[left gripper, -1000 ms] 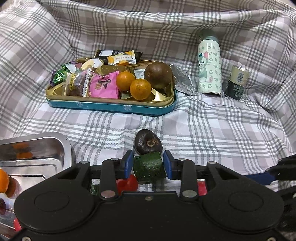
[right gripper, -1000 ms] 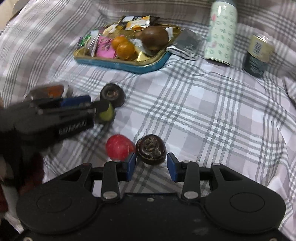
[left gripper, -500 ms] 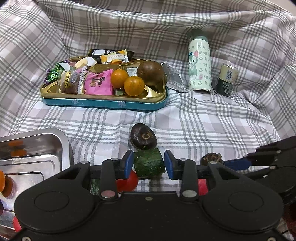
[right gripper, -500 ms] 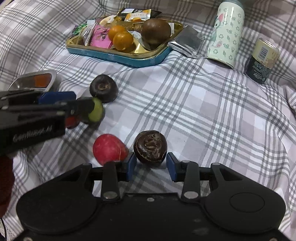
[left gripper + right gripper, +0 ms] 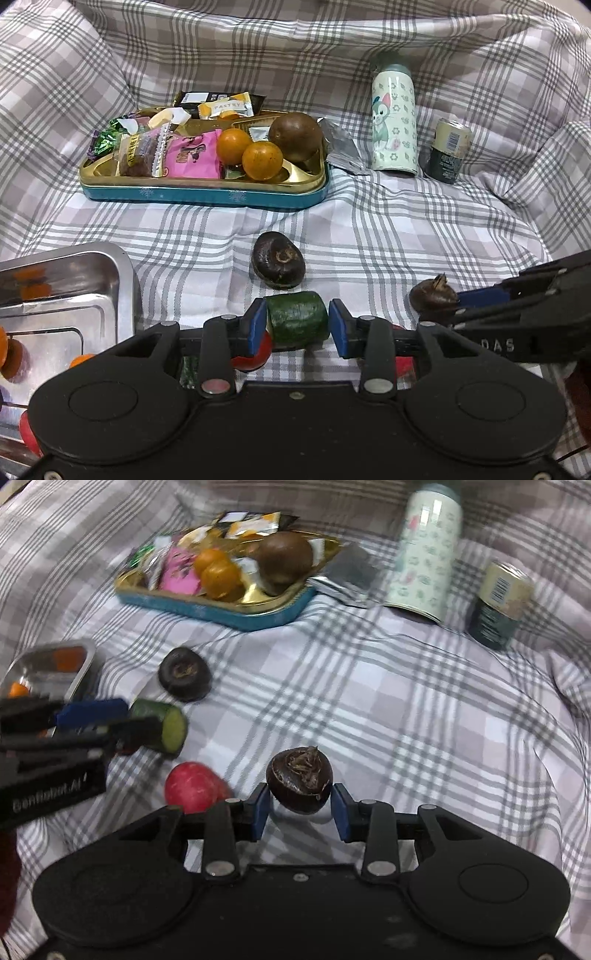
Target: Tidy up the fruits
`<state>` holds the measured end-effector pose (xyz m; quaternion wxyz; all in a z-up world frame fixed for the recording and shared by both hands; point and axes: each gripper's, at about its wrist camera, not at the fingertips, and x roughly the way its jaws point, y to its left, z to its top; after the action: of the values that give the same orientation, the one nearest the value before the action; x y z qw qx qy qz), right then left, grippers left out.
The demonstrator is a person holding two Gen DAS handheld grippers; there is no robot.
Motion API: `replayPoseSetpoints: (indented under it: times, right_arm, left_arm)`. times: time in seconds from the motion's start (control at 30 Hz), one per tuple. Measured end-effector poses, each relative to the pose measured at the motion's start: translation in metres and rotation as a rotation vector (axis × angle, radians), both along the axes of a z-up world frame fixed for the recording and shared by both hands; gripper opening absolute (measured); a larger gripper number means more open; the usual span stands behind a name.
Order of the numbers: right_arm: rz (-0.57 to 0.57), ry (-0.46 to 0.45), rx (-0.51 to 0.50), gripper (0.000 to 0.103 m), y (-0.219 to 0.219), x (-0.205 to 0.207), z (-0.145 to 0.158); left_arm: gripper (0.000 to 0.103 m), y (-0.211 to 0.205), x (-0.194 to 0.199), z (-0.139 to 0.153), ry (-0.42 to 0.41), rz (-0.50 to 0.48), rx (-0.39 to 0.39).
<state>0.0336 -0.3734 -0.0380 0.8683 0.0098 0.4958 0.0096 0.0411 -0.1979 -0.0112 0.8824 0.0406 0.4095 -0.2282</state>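
Held a round dark brown water chestnut (image 5: 300, 780) in right gripper (image 5: 300, 806), green cucumber chunk (image 5: 297, 320) in left gripper (image 5: 297, 326); risked either slipping, rolling across cloth.

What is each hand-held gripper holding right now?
Left hand-held gripper: closed on the cucumber piece.
Right hand-held gripper: closed on the dark water chestnut, lifted off the cloth.

Cloth (image 5: 406, 229): grey-and-white plaid. Tin (image 5: 203, 194): teal sides, gold inside. Oranges (image 5: 262, 160): orange. Cucumber piece (image 5: 297, 321): dark green. Chestnuts (image 5: 300, 779): dark brown. Bottle (image 5: 393, 122): pale mint, cat print. Tray (image 5: 74, 291): silver.
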Motion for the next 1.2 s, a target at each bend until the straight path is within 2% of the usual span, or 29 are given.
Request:
replayPoseSetpoints:
  times: [0.1,0.5,0.67,0.8,0.9,1.1,1.2]
  right_arm:
    - [-0.026,0.001,0.005,0.038,-0.005,0.001,0.0]
    - [-0.058,-0.014,0.017,0.037,-0.009,0.0,0.005]
    - [-0.068,-0.019,0.024,0.037,-0.009,0.0,0.006]
    - [-0.082,-0.026,0.047,0.031,-0.014,0.0,0.009]
    - [-0.096,-0.03,0.062,0.022,-0.017,0.0,0.011]
    - [-0.082,0.013,0.004,0.022,-0.01,0.002,0.002]
    - [-0.104,0.011,0.031,0.022,-0.017,0.002,0.003]
  left_arm:
    - [0.052,-0.005,-0.001,-0.002,-0.013,0.001,0.012]
    - [0.052,-0.014,-0.004,-0.003,-0.018,0.026,0.049]
    - [0.047,-0.017,-0.003,-0.004,-0.021,0.037,0.051]
    - [0.046,-0.011,0.002,-0.005,0.009,0.074,-0.015]
    - [0.046,-0.014,0.001,-0.005,-0.005,0.064,-0.004]
    - [0.047,-0.017,-0.003,-0.008,-0.019,0.049,0.033]
    - [0.051,-0.02,-0.005,-0.01,-0.03,0.04,0.05]
